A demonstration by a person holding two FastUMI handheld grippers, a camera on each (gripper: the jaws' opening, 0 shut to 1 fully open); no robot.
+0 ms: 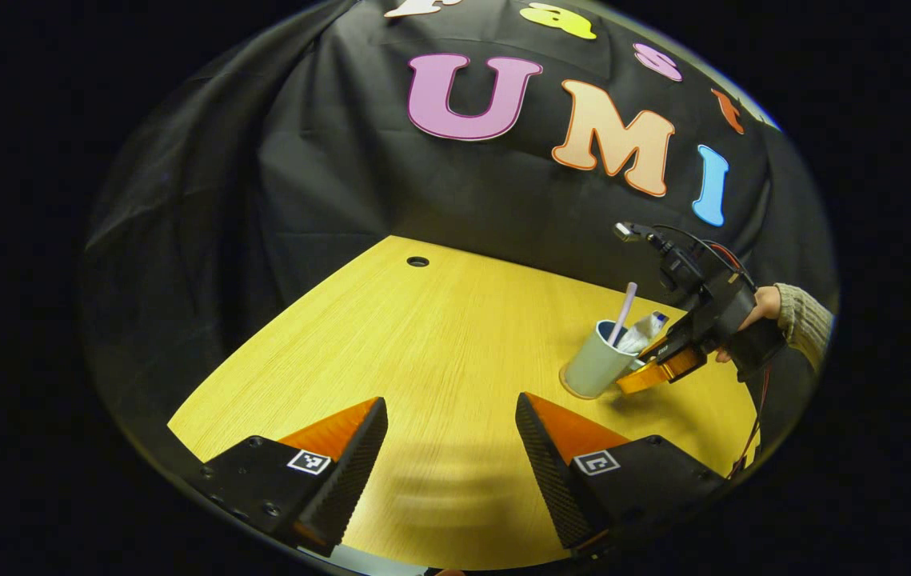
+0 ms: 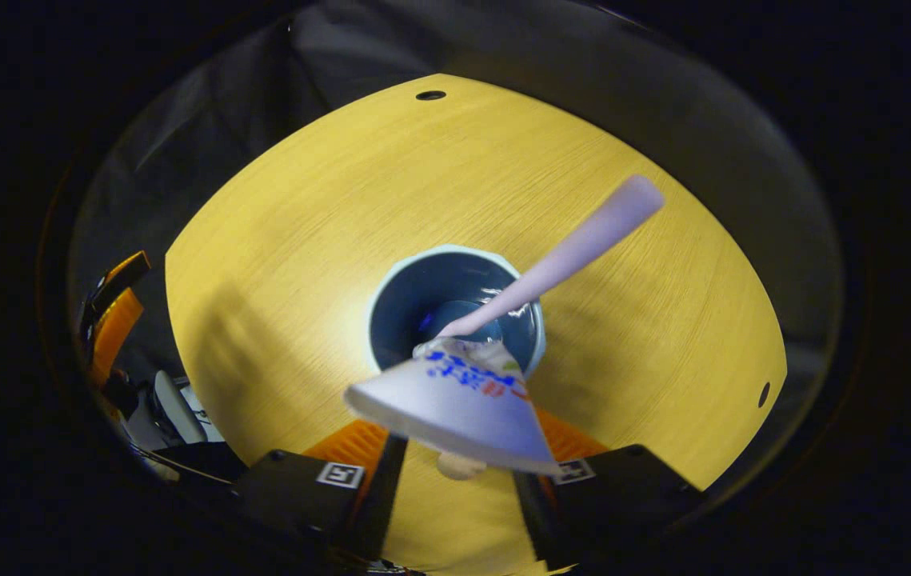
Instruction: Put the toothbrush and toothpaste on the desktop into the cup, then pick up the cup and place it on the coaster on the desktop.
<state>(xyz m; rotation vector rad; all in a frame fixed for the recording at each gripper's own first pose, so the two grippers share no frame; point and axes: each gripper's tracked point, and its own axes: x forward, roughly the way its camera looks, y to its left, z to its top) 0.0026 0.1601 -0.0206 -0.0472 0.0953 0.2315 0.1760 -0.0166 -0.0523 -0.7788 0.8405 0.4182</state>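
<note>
A pale green cup (image 1: 593, 364) stands upright on the yellow wooden desktop (image 1: 423, 344), right of centre. A pink toothbrush (image 1: 624, 310) and a white toothpaste tube (image 1: 644, 330) lean out of it. From above, the cup (image 2: 391, 300) shows a dark inside, with the toothbrush (image 2: 575, 244) slanting up to the right. The toothpaste tube (image 2: 463, 404) has its flat end toward me. My right gripper (image 2: 455, 484) is open just behind the cup, the tube's end hanging over the gap. My left gripper (image 1: 451, 448) is open over bare desktop, left of the cup.
A hand in a knitted sleeve (image 1: 803, 320) holds the right gripper (image 1: 651, 374) at the desk's right side. The desktop has cable holes (image 1: 417, 262) (image 2: 764, 394). Black cloth walls stand close behind. The left gripper (image 2: 113, 316) shows beyond the desk's left edge.
</note>
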